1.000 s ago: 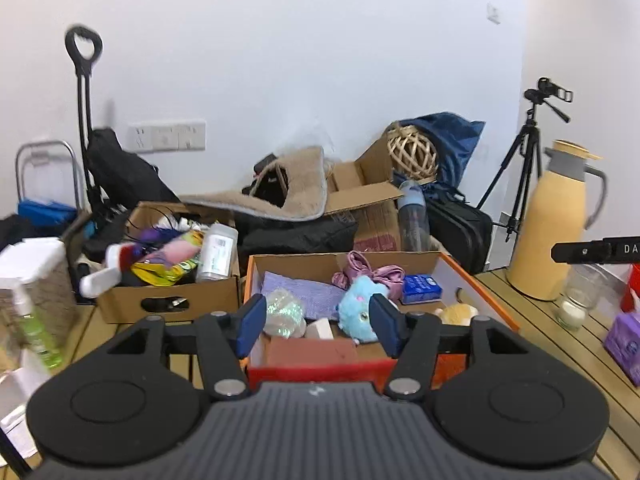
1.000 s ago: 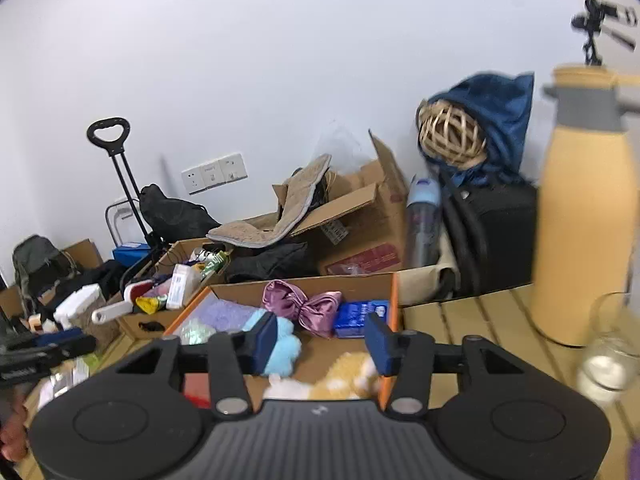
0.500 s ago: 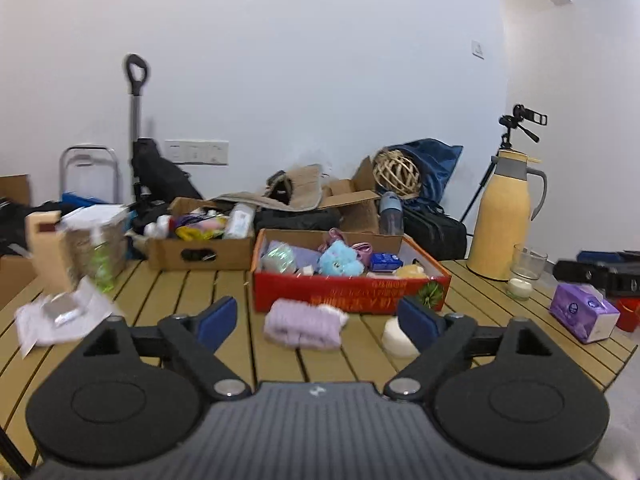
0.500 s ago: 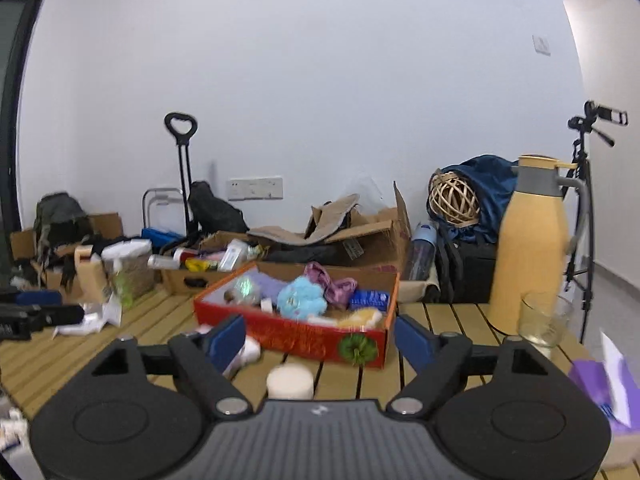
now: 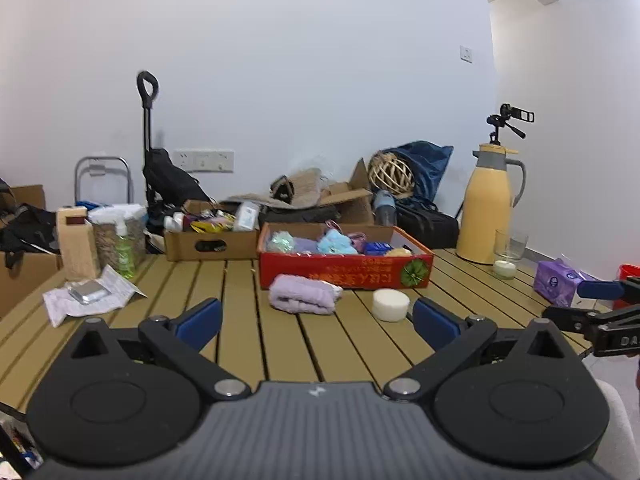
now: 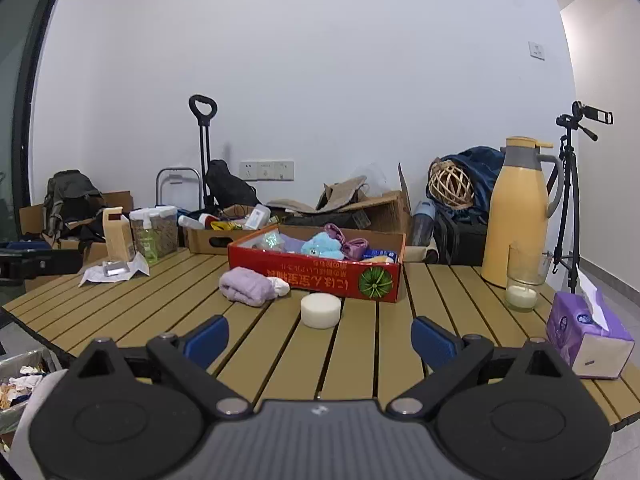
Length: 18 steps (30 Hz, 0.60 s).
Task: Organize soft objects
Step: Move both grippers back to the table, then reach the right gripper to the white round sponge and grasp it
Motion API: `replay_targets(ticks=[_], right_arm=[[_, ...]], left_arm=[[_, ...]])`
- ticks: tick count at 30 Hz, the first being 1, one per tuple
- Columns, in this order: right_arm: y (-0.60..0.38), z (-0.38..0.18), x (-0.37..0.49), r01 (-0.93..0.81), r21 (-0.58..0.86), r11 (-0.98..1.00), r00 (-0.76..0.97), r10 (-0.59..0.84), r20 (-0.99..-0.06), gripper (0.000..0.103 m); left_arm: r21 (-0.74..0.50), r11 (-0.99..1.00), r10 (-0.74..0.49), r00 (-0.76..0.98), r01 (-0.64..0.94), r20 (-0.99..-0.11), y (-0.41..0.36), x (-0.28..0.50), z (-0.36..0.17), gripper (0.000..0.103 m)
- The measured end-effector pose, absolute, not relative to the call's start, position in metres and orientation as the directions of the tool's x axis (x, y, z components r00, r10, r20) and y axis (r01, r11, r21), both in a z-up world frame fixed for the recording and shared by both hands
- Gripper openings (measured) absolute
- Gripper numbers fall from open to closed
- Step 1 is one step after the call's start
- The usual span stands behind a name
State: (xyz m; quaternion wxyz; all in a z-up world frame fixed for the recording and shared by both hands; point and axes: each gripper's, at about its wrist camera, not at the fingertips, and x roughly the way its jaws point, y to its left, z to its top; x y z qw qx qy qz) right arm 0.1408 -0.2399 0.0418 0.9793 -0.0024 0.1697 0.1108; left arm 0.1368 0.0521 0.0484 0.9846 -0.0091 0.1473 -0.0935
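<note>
A red cardboard box [image 5: 344, 276] [image 6: 312, 274] on the wooden slat table holds soft items: a light blue plush [image 5: 335, 241] [image 6: 320, 245], a purple bow [image 6: 352, 245] and a lilac cloth. A folded lilac towel [image 5: 303, 299] [image 6: 248, 286] and a white round sponge [image 5: 391, 305] [image 6: 320, 310] lie on the table in front of the box. My left gripper [image 5: 316, 324] is open and empty, held back from the table's near edge. My right gripper [image 6: 320, 338] is open and empty, also back from the sponge; it shows in the left wrist view at the right edge [image 5: 600, 300].
A yellow thermos [image 5: 490, 216] [image 6: 518, 212], a glass with a candle [image 6: 522, 284] and a purple tissue box [image 6: 584, 326] stand at the right. A brown carton of bottles [image 5: 210, 236], a green spray bottle [image 5: 125, 250] and a paper with a foil pack [image 5: 90, 294] lie at the left.
Both grippers have pulled back from above the red box to the table's near side and opened wide. The towel and sponge now show in front of the box.
</note>
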Motion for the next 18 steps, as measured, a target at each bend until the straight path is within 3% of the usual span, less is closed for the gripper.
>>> replay_targets(ticks=[8,13,18], right_arm=[[-0.243,0.021,0.183,-0.163,0.091,0.982,0.909,0.186,-0.373,0.096],[-0.241,0.001,0.228,-0.178,0.129,0.976,0.879,0.217,-0.425,0.093],[-0.236,-0.010,0.285,-0.177,0.181,0.967,0.842,0.244,-0.480,0.081]], left_arm=[[-0.062,0.971,-0.238,0.889,0.232,-0.392,0.038,0.192,0.018,0.103],[-0.099,0.967,-0.256,0.878,0.236,-0.405,0.033,0.242,0.011,0.103],[-0.110,0.961,-0.276,0.849,0.254,-0.451,0.024,0.299,0.005,0.103]])
